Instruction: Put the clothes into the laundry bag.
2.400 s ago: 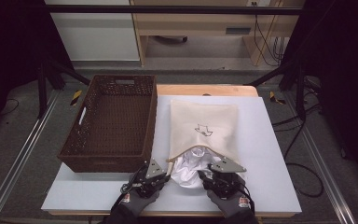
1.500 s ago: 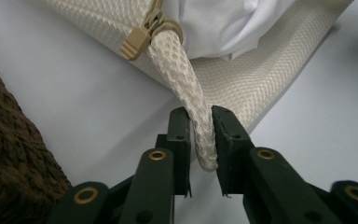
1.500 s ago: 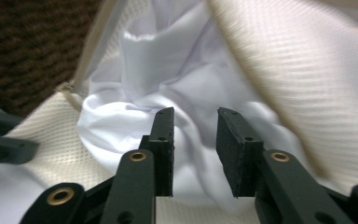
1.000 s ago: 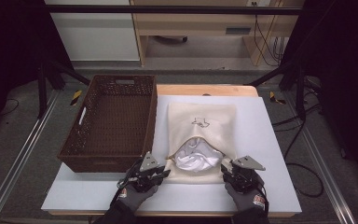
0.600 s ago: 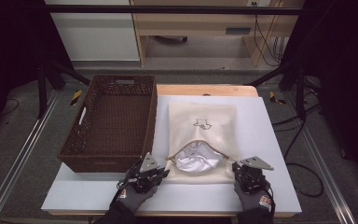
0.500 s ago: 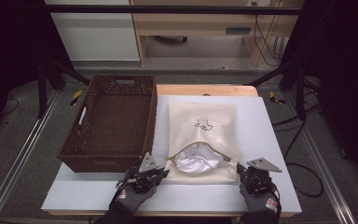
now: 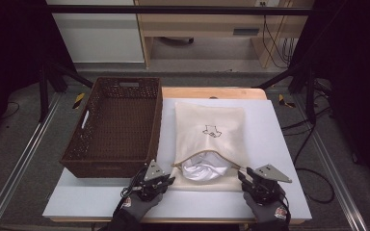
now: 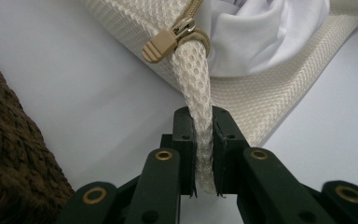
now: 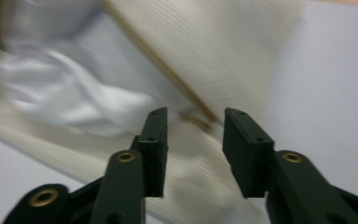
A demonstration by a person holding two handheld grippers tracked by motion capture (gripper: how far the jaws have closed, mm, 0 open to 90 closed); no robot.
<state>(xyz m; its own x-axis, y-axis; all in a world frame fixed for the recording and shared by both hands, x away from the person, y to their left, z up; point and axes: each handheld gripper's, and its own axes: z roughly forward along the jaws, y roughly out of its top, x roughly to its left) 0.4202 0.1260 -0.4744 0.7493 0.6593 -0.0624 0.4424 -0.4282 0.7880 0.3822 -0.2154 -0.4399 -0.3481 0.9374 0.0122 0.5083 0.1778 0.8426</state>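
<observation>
High view first, from left to right: a dark brown wicker basket (image 7: 113, 127) sits empty on the white counter (image 7: 279, 144), its weave coarse and its walls stiff. Just beside it lies a cream mesh laundry bag (image 7: 211, 144), flat and soft, with its zip mouth gaping toward the person and a crumpled white garment (image 7: 203, 169) showing inside.

The left hand-held gripper (image 7: 160, 182) is clamped on the bag's corner. In the left gripper view a rolled strip of honeycomb mesh is pinched between the jaws, with the tan zipper pull (image 8: 168, 41) just beyond, probably to anchor that end so the zip can run.

The right hand-held gripper (image 7: 250, 177) hovers at the bag's right corner. Its jaws have just been opening and stand apart, nothing pressed between them, though that view is blurred.
</observation>
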